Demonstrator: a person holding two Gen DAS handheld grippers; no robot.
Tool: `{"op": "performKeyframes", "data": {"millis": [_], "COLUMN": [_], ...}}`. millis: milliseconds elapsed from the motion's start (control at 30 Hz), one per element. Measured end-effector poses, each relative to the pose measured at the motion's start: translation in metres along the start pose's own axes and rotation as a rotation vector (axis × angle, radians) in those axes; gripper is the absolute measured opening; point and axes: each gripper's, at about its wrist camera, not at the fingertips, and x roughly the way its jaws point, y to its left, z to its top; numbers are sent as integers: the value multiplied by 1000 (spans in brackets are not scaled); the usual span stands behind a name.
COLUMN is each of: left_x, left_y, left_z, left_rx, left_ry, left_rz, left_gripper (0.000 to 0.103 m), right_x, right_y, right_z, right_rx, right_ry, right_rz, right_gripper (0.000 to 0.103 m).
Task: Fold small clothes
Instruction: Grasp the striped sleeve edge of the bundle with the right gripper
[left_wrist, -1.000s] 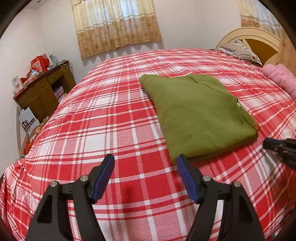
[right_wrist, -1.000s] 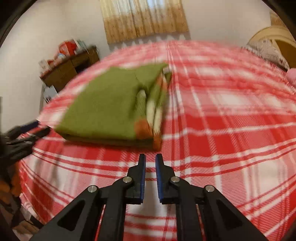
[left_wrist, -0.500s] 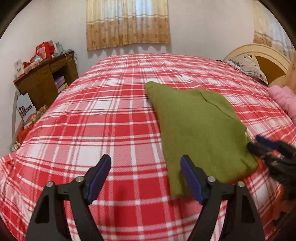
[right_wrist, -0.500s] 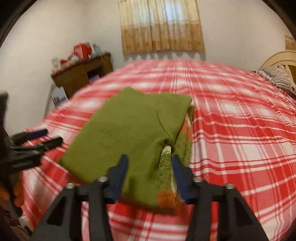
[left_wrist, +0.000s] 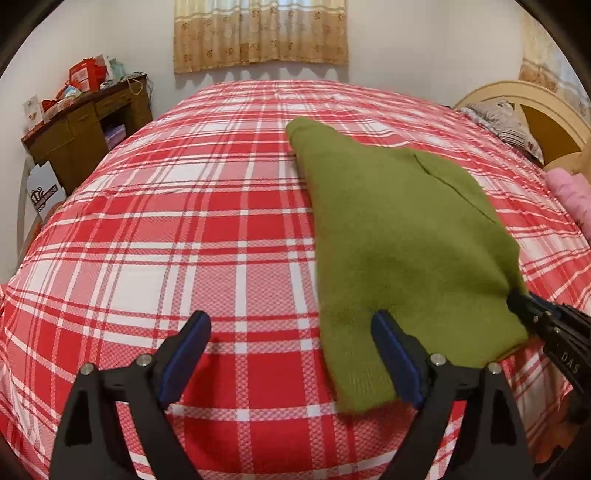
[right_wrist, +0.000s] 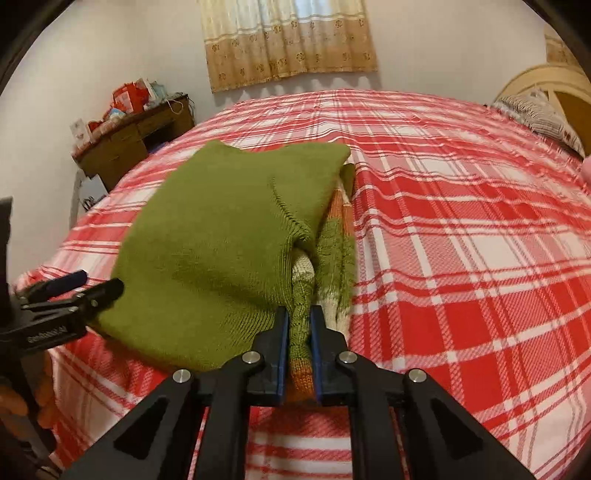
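Right wrist view: the right gripper (right_wrist: 298, 325) was clenched on the near corner of the folded green sweater (right_wrist: 229, 236), likely to lift it for another fold. Beside the sweater's near-left edge, the left gripper (left_wrist: 291, 354) was opening, nothing between its jaws.

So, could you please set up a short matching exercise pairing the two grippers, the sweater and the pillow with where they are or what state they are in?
Column one:
1. left gripper
2. right gripper
3. green sweater
4. pink pillow

Column two:
A. lying on the plaid bedspread
B. clamped on the sweater's near edge
C. jaws opening, nothing gripped
D. by the headboard, at the right edge of the left wrist view

Pairs: 1-C, 2-B, 3-A, 4-D
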Motion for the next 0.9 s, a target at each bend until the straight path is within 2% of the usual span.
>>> {"op": "performKeyframes", "data": {"millis": [67,133,200,300,400,567,667,900], "left_x": [-6,-11,-16,-10,5,46,51,49], "left_y": [3,5,5,-2,-11,-25,-29,-39], "left_z": [2,7,18,39,58,67,63,55], "left_rx": [24,33,31,27,11,12,8,76], "left_ry": [-12,-33,-75,-99,-111,-40,-50,-101], "left_rz": [6,24,21,29,40,68,66,105], "left_gripper": [91,91,91,91,91,92,92,93], "right_x": [-9,-22,-37,-36,-11,53,59,59], "right_y": [-9,-13,-12,-3,14,6,-4,-8], "right_z": [0,5,18,45,64,70,74,71], "right_rx": [51,74,60,18,-72,-88,-65,-61], "right_ry": [-4,-45,-119,-153,-132,11,-19,-64], "right_rz": [46,64,45,58,21,-34,-18,-7], "right_gripper": [9,13,13,13,13,13,14,14]}}
